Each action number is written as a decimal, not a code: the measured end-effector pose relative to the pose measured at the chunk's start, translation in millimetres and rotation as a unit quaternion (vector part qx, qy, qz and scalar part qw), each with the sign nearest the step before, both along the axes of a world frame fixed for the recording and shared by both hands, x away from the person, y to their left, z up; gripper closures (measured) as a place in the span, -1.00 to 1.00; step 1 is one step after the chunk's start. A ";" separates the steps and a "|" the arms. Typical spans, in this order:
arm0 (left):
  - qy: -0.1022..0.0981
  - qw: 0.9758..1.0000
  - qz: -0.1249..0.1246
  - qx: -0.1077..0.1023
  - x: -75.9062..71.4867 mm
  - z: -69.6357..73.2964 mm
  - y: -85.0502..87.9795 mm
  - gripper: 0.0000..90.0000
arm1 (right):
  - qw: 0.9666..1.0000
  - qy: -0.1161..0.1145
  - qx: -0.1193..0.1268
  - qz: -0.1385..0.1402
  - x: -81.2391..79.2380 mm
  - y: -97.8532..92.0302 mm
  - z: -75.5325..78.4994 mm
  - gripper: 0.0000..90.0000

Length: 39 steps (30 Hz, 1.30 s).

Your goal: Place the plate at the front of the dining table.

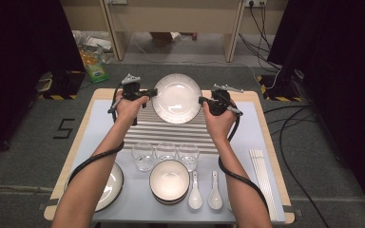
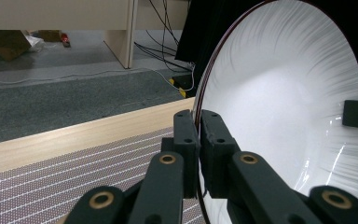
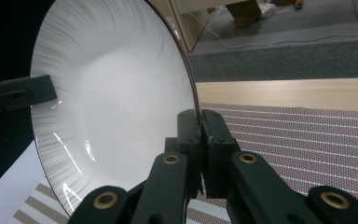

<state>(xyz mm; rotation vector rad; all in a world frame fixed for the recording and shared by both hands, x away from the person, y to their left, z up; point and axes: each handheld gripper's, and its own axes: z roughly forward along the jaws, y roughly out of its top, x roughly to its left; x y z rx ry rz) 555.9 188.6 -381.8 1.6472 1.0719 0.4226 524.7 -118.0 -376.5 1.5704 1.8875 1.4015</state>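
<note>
A large white plate (image 1: 177, 97) with a thin dark rim is held up over the far part of the striped mat (image 1: 171, 130). My left gripper (image 1: 149, 93) is shut on its left rim, and my right gripper (image 1: 203, 100) is shut on its right rim. In the left gripper view the black jaws pinch the plate (image 2: 284, 107) edge at my left gripper (image 2: 199, 122). From the right gripper view, the plate (image 3: 116, 93) rim is clamped in my right gripper (image 3: 198, 120), and the other gripper's jaw shows at the plate's far edge.
Near the front stand three clear glasses (image 1: 165, 153), a stack of bowls (image 1: 169, 180), two white spoons (image 1: 204, 190), a dark-rimmed plate (image 1: 111, 183) at the left and white chopsticks (image 1: 262, 178) at the right. Cables and desk legs lie beyond the table.
</note>
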 end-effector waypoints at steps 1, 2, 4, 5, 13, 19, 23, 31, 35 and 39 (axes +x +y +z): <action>0.000 1.000 0.000 0.000 0.0 0.0 0.0 0.90 | 1.000 0.003 0.001 -0.002 0.1 0.3 -0.1 0.94; 0.002 1.000 0.000 0.000 0.8 -0.8 0.1 0.90 | 1.000 0.004 0.002 -0.001 0.5 0.3 -0.4 0.94; 0.003 1.000 0.000 0.000 1.6 -1.7 0.0 0.90 | 1.000 0.000 0.000 0.000 1.7 0.1 -1.4 0.94; 0.003 1.000 0.000 0.000 1.6 -1.7 0.0 0.90 | 1.000 0.000 0.000 0.000 1.7 0.1 -1.4 0.94; 0.009 1.000 0.002 0.001 4.0 -5.2 0.1 0.90 | 1.000 0.005 -0.002 0.000 4.9 0.6 -3.8 0.94; 0.012 1.000 0.002 0.000 5.9 -6.7 -0.1 0.90 | 1.000 0.007 -0.004 -0.001 7.1 0.5 -5.1 0.94; 0.013 1.000 0.002 0.000 7.2 -7.6 -0.4 0.90 | 1.000 0.012 -0.002 -0.002 8.0 0.7 -5.6 0.94; 0.016 1.000 0.002 0.003 10.4 -8.9 -1.1 0.90 | 1.000 0.011 -0.003 -0.002 11.5 0.8 -6.9 0.94; 0.017 1.000 0.003 0.003 13.1 -9.5 -2.5 0.90 | 1.000 0.012 -0.008 -0.004 14.2 -0.4 -8.3 0.94; 0.019 1.000 0.003 0.002 14.9 -10.6 -3.3 0.90 | 1.000 0.014 -0.005 -0.005 16.0 -0.8 -9.0 0.94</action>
